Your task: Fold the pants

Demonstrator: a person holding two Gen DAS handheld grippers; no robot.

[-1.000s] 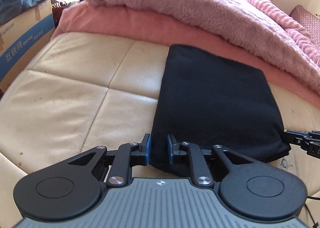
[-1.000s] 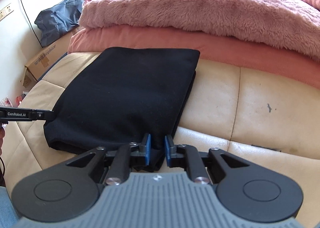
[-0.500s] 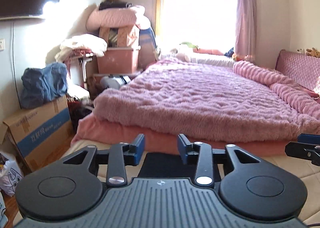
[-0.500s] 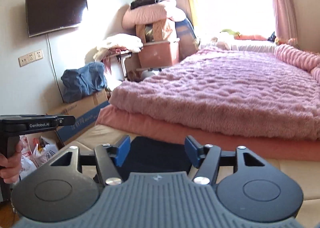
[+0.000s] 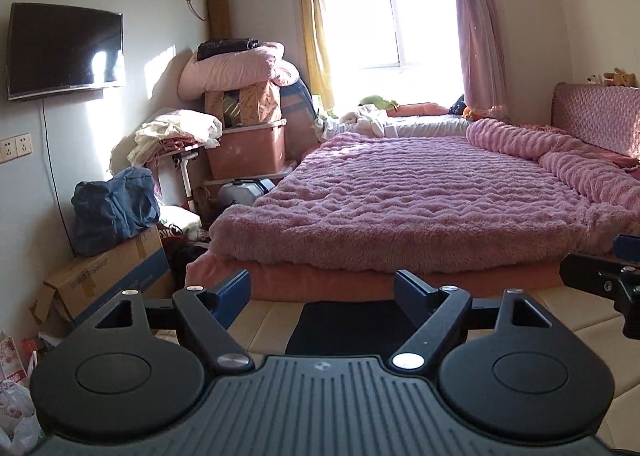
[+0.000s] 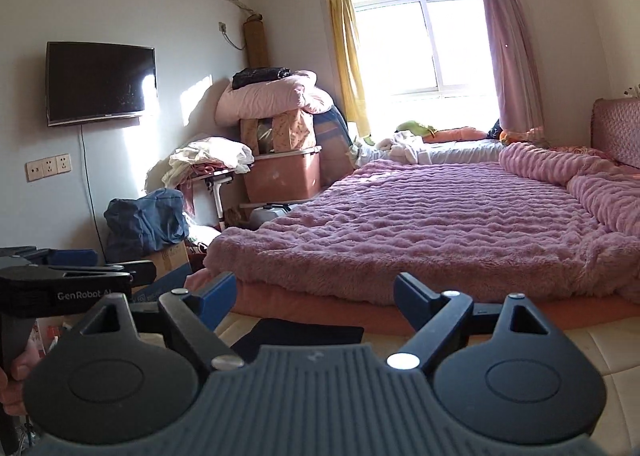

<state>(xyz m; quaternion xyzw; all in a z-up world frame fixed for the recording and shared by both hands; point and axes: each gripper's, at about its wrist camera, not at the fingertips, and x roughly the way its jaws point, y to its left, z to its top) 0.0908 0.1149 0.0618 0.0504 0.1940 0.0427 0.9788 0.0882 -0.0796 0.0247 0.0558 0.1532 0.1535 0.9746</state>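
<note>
Left gripper (image 5: pixel 322 290) up off the work and wide apart, jaws just swung out to full spread with nothing between them. Same story on the right gripper (image 6: pixel 310 296): jaws just opened to their widest, nothing pinched, only air and a view of the bedroom beyond. Both tools sit level-ish, noses tipped a little down, side by side; the right one's fingers poke into the far right edge of the left view, and the left one shows at the left edge of the right view, with a bit of hand (image 6: pixel 16 372) on its handle.

The pants (image 5: pixel 348 326) lie low between the left jaws, a flat black slab on the cream cushioned surface (image 5: pixel 576 320), just near of the pink bed base (image 5: pixel 320 282) under the fuzzy purple blanket (image 5: pixel 420 200). In the right view the pants (image 6: pixel 298 334) show as a tidy dark rectangle, lying left of that gripper's centre.

My read: the grippers hang clear and open because the fold is done and the cloth has been let go. Nothing drapes or trails from either tool.

Orientation: mostly hidden behind the gripper bodies. The far edge runs left to right, parallel to the bed; the long axis I cannot tell from here.
</note>
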